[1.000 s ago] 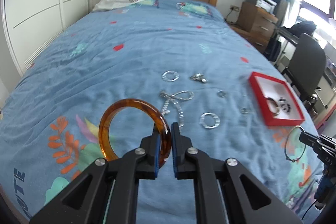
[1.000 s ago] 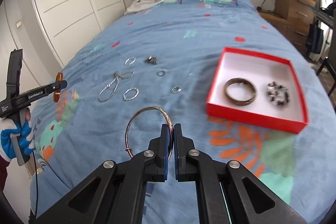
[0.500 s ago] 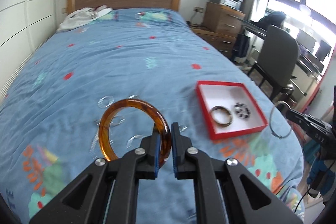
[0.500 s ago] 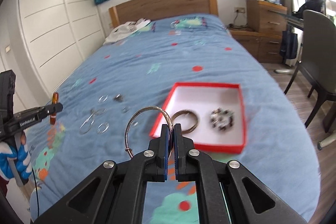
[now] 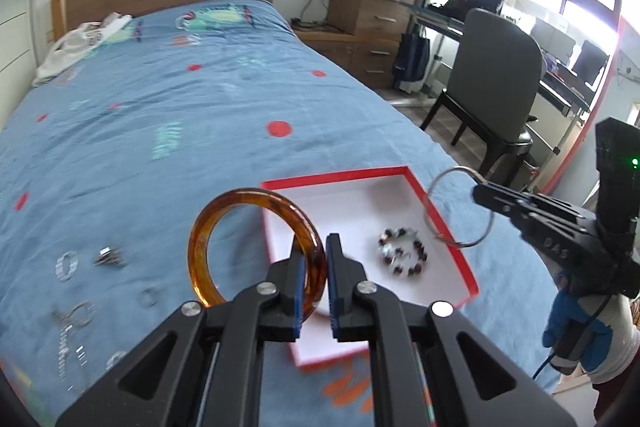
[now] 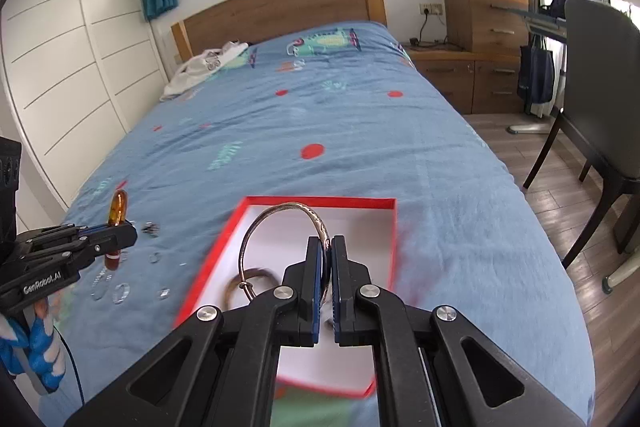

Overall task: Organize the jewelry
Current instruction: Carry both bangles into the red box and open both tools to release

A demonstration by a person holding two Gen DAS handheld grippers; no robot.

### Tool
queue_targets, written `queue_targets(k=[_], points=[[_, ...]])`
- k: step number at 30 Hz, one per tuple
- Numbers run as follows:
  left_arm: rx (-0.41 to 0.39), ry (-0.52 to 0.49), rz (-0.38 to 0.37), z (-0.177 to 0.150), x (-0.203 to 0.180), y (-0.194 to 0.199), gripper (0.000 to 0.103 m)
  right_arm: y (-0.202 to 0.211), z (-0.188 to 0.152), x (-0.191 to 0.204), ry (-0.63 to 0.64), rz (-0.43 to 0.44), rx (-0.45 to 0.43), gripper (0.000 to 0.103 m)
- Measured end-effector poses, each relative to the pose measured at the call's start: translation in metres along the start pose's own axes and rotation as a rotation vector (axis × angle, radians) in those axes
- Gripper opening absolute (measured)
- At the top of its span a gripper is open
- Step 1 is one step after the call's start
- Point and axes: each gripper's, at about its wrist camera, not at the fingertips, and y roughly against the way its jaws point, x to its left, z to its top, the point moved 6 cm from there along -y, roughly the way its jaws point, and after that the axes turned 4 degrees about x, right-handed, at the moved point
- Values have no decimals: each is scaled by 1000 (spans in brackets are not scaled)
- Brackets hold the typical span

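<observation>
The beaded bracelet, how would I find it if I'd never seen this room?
Look on the blue bedspread for the red box with a white inside. The beaded bracelet lies in it: a small ring of dark and clear beads, unlike the smooth solid bangles nearby.

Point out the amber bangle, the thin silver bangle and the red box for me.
amber bangle (image 5: pixel 208 223), left wrist view, its left arc.
silver bangle (image 6: pixel 280 209), right wrist view, top of its loop.
red box (image 6: pixel 320 202), right wrist view, its far rim.
</observation>
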Motion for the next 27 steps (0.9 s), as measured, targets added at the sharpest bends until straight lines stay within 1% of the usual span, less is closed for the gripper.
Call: queue_targets(k=[5,10,13,18,21,27], points=[[47,-31,-15,18,-17,-61,9,-42,9,-28,0,2,35,5],[107,-63,-9,18,-19,-113,9,-75,13,-37,41,-4,69,5],[130,-64,-6,14,-16,-133,9,-91,16,-38,72,-2,86,5],[152,-62,-11,6,-10,-152,9,-110,13,-33,108,11,110,5],[162,-40,-20,2,-5,-160,9,-119,9,-30,133,0,127,5],[198,33,-60,-6,6,-170,18,-130,3,-28,178,-20,146,5]])
